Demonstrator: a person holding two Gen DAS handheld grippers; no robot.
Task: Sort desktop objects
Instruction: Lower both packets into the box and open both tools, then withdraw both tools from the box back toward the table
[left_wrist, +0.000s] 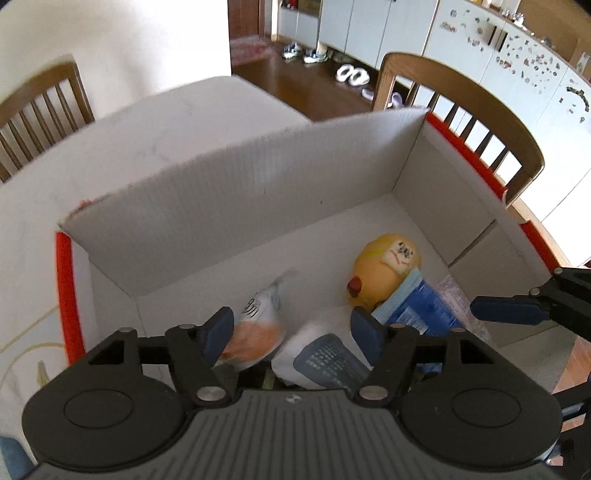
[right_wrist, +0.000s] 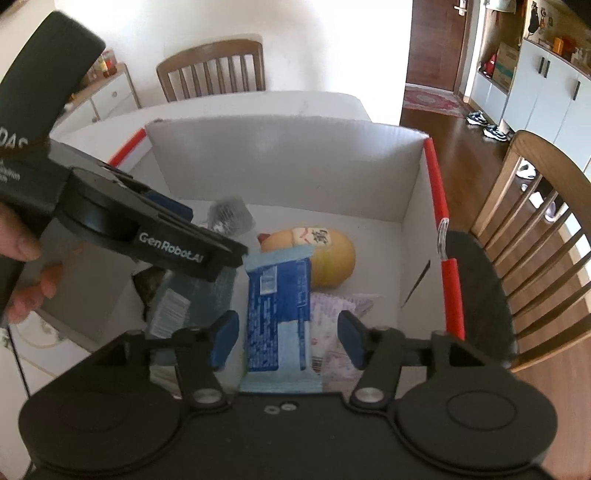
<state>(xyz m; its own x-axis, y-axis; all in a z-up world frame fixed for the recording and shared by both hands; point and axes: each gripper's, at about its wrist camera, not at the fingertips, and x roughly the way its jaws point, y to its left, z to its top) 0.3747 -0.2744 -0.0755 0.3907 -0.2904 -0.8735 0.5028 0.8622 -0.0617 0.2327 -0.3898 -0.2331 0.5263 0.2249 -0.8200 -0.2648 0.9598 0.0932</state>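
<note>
In the left wrist view, the left hand-held gripper (left_wrist: 291, 334) hangs over the near left part of the white corrugated cardboard box with red edges (left_wrist: 258, 173), tilted steeply down. Its jaws stand apart and press on nothing, with a blurred white-and-orange packet (left_wrist: 251, 332) and a white packet with a dark printed label (left_wrist: 325, 358) just below them. Both look loose, so they may tumble against the round yellow toy with a drawn face (left_wrist: 386, 273) or settle crookedly. The other gripper's blue pad pokes in at the right edge; a sideways move could knock the two tools together.

In the right wrist view, the right hand-held gripper (right_wrist: 288, 338) also points down into the box, jaws parted, not gripping. A blue rectangular snack packet (right_wrist: 279, 314) lies between them on the box floor, beside a pale crinkled packet (right_wrist: 343, 314). The left tool, held by a person's hand (right_wrist: 22, 266), crosses the near left. Closing now could catch the wrong packet.
</note>
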